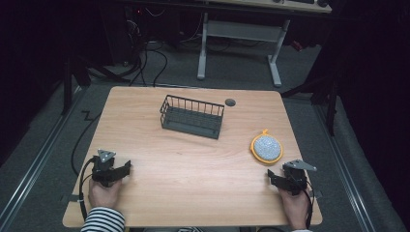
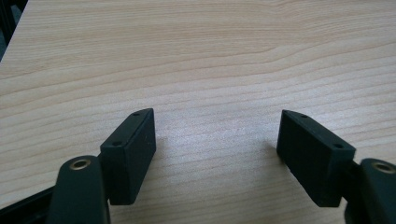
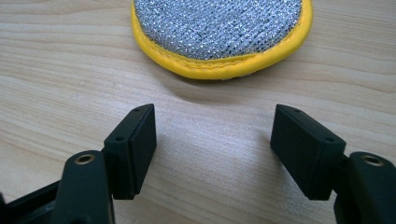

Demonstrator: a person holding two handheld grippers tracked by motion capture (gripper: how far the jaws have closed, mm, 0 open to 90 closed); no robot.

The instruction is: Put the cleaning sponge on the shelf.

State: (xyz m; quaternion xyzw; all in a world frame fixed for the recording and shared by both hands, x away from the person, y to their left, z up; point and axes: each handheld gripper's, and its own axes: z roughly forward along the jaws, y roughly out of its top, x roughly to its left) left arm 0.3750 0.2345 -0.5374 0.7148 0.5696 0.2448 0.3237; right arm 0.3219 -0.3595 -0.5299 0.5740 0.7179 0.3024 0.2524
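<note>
Right gripper view: scouring pad (image 3: 219, 28) ahead of parted jaws.

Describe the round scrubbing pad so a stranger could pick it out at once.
On the wooden table, look at the right side, just ahead of the right gripper. The scrubbing pad lies flat there, apart from the dark wire basket. It alone is round, silver-meshed and yellow-rimmed.
</note>
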